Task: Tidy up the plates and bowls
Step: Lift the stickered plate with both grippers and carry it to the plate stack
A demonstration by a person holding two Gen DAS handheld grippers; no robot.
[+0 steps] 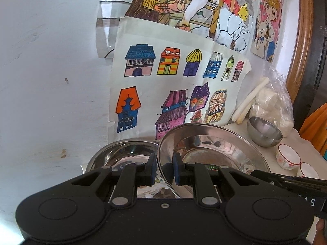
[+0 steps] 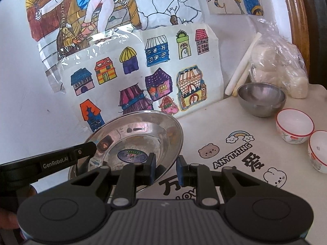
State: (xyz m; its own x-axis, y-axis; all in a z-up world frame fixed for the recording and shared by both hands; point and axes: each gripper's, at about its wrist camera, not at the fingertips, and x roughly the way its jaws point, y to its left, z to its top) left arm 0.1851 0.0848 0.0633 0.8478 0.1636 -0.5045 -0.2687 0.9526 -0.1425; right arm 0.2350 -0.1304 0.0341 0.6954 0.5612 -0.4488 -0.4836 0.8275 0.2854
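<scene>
A steel plate (image 1: 212, 153) is held tilted above the table between both grippers; it also shows in the right wrist view (image 2: 139, 138). My left gripper (image 1: 164, 170) is shut on its left rim. My right gripper (image 2: 165, 170) is shut on its right rim. A second steel plate (image 1: 122, 155) lies flat under and left of it. A steel bowl (image 2: 261, 99) and two white bowls with red rims (image 2: 294, 125) (image 2: 318, 151) stand at the right.
Children's drawings (image 2: 143, 61) hang on the white wall behind the table. A plastic bag of white lumps (image 2: 280, 67) and white sticks (image 2: 243, 69) lean at the back right corner. The tablecloth (image 2: 235, 159) has cartoon prints. A wooden frame (image 1: 302, 40) stands at the right.
</scene>
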